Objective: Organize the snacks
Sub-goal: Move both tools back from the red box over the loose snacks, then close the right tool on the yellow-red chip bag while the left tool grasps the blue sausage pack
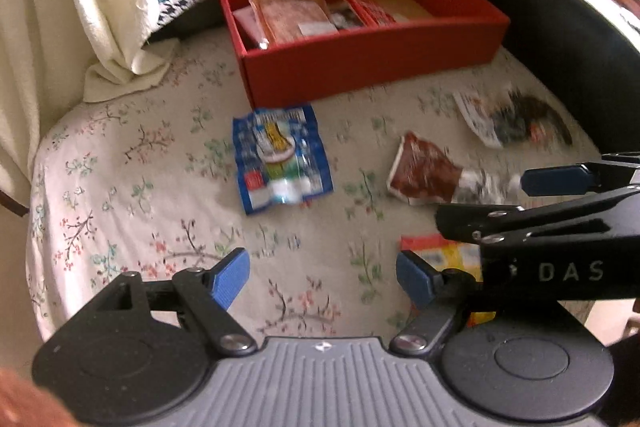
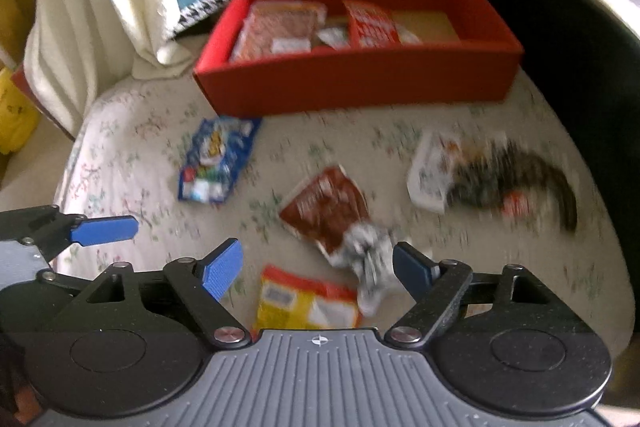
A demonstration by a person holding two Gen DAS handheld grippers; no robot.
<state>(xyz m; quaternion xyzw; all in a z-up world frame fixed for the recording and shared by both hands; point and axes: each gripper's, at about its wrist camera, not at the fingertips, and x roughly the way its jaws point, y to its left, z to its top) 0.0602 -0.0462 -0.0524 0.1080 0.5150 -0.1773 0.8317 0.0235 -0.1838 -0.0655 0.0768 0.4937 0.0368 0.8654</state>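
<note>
L gripper (image 1: 323, 277) jaws apart | R gripper (image 2: 318, 267) jaws apart | we see 4 snack pkts loose on floral bedsheet (image 1: 120, 195), red cardboard box (image 1: 372, 67) part-filled

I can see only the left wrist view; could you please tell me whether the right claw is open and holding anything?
Observer: The right claw is open and empty.
Operator: Thank you. What lies behind it, where I see only a yellow corner?
Observer: A yellow packet with an orange top edge lies flat on the bedspread, just ahead of the claw and ungrasped.
Operator: And the near end of the brown one?
Observer: The brown packet ends in a crumpled silver twist close beside the claw's right finger; blur hides whether they touch.
</note>
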